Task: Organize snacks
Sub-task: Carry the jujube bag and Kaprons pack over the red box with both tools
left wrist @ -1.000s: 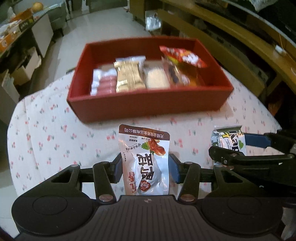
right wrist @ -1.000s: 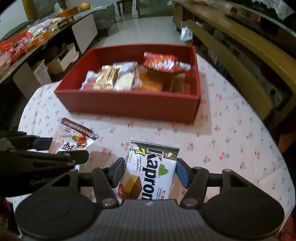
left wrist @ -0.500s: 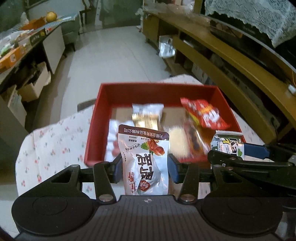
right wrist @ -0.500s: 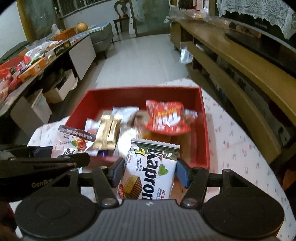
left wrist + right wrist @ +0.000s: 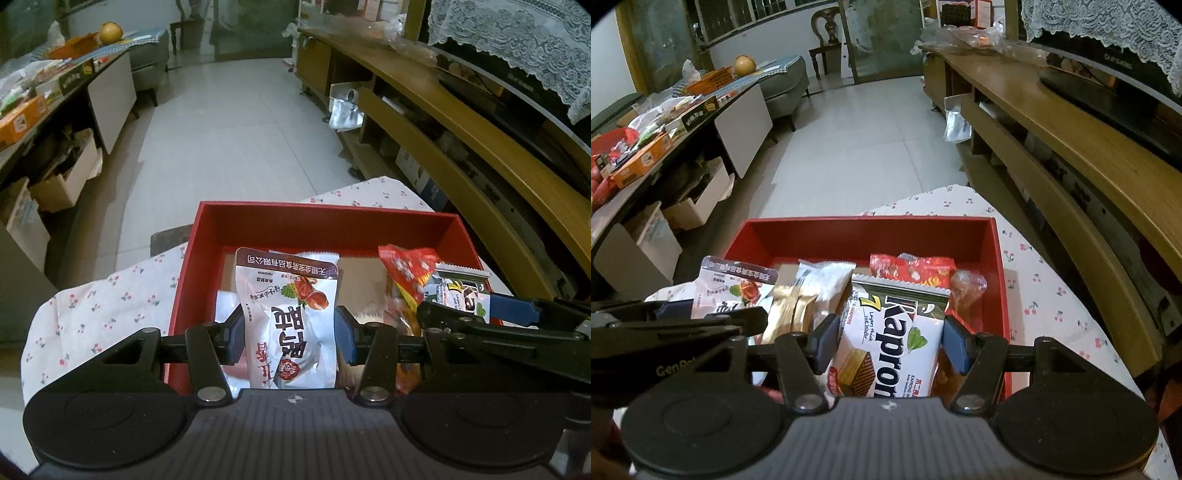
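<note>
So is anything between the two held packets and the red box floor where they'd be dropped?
Yes: the gold bars and red bag already cover much of the red box, beneath the white pouch and wafer packet.

Snack packets (image 5: 809,295) in box (image 5: 864,230) on table (image 5: 1052,291)

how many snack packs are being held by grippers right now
2. The white chicken-leg pouch sits in the left gripper; the Kapron wafer pack in the right gripper. Both are above the red box.
</note>
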Tool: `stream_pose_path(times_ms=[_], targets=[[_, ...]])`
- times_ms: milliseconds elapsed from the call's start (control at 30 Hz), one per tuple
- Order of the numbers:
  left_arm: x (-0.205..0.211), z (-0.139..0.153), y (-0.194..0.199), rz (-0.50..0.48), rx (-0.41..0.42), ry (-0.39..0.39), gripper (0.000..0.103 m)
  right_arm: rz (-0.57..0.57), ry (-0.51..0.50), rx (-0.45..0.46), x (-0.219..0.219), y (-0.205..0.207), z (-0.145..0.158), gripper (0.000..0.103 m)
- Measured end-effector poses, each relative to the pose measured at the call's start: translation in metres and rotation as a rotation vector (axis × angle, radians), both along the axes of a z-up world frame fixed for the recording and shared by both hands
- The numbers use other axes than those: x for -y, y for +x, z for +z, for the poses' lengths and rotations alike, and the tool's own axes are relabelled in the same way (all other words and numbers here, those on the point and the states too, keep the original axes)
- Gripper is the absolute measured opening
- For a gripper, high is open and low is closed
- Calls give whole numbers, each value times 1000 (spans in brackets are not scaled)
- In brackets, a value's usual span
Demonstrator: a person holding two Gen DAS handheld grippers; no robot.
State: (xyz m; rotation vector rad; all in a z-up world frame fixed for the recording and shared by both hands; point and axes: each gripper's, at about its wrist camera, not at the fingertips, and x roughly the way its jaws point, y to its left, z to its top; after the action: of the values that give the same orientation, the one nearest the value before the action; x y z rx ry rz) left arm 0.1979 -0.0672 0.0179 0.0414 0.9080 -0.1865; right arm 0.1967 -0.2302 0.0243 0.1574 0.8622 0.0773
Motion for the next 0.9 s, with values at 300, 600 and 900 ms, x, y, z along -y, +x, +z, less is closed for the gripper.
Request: stream_pose_path(times_ms=[300,600,900], targets=[[3,-9,14,14,-22,2,55,-15,0,-6,2,21,-10,70],[2,-13,18,32,-35,6,55,-11,-8,-11,-2,26,-14,70],[3,-14,19,43,-39,8,55,-8,-11,-11,-3,27,-15,69]])
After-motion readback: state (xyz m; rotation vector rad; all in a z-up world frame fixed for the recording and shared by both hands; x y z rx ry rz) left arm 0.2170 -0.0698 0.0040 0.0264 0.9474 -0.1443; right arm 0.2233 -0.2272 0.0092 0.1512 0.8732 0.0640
